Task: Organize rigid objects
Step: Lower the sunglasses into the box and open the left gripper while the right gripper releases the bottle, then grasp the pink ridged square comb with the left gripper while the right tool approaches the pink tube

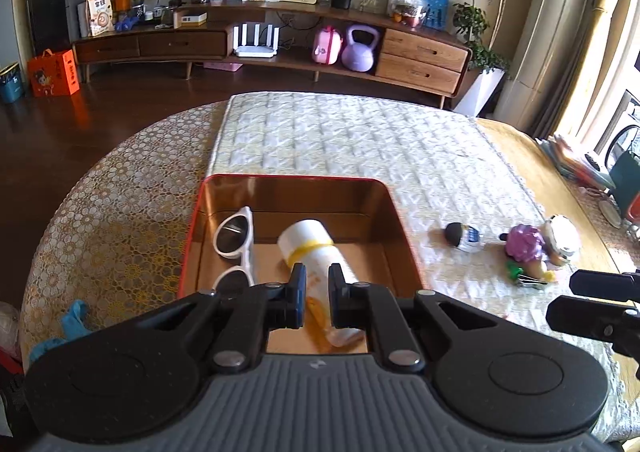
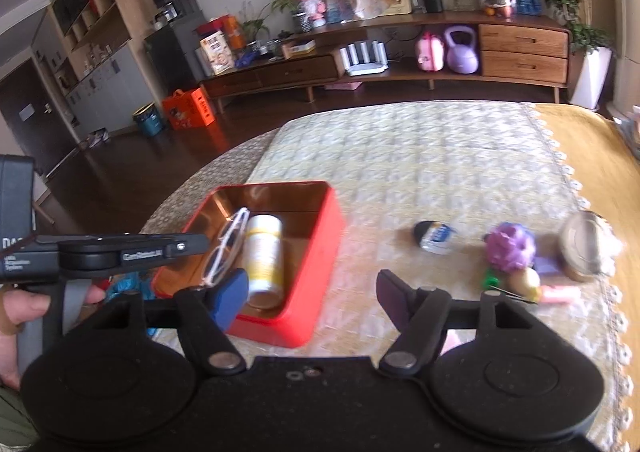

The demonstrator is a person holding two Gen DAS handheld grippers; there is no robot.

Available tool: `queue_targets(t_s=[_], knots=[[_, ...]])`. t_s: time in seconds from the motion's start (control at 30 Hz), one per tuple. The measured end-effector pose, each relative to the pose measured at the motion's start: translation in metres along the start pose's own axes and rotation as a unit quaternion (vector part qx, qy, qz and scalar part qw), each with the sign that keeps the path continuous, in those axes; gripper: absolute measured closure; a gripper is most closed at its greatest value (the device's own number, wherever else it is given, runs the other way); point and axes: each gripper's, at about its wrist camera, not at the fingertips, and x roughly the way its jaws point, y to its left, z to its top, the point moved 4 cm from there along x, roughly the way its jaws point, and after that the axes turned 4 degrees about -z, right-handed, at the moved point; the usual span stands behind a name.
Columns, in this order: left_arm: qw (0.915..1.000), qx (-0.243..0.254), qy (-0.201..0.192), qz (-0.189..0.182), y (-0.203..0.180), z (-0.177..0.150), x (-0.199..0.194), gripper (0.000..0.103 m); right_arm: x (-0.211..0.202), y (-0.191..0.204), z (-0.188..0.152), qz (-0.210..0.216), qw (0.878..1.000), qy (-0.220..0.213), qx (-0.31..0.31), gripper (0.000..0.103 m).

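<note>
A red tin box (image 1: 292, 177) (image 2: 320, 276) with a gold inside stands on the quilted table cloth (image 1: 360, 140). In it lie white sunglasses (image 1: 236, 240) (image 2: 224, 252) and a white and yellow bottle (image 1: 306, 240) (image 2: 264, 252). My left gripper (image 1: 318, 276) (image 2: 120, 252) hangs over the box, shut with nothing in it. My right gripper (image 2: 312, 296) (image 1: 592, 300) is open and empty, near the box's front right corner. Right of the box lie a small black-capped bottle (image 1: 464, 236) (image 2: 434, 236), a purple-haired figurine (image 1: 526, 248) (image 2: 510, 252) and a round jar (image 1: 562, 238) (image 2: 586, 248).
A blue cloth (image 1: 74, 320) lies at the table's left edge. A long wooden cabinet (image 1: 420, 56) with a purple kettlebell (image 1: 360, 50) runs along the far wall. An orange bag (image 1: 54, 72) stands on the dark floor. A hand (image 2: 24, 308) holds the left gripper's handle.
</note>
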Motion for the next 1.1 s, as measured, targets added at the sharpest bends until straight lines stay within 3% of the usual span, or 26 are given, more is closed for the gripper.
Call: queue_targets(t_s=[0.6, 1.1], knots=[[0.9975, 0.048, 0.0, -0.052, -0.107, -0.057, 0.002, 0.092, -0.044, -0.109, -0.056, -0.093, 0.995, -0.026, 0.006, 0.018], [0.9893, 0.101, 0.036, -0.1, -0.167, -0.091, 0.046, 0.092, -0.008, -0.167, -0.06, -0.113, 0.993, 0.0, -0.022, 0.017]])
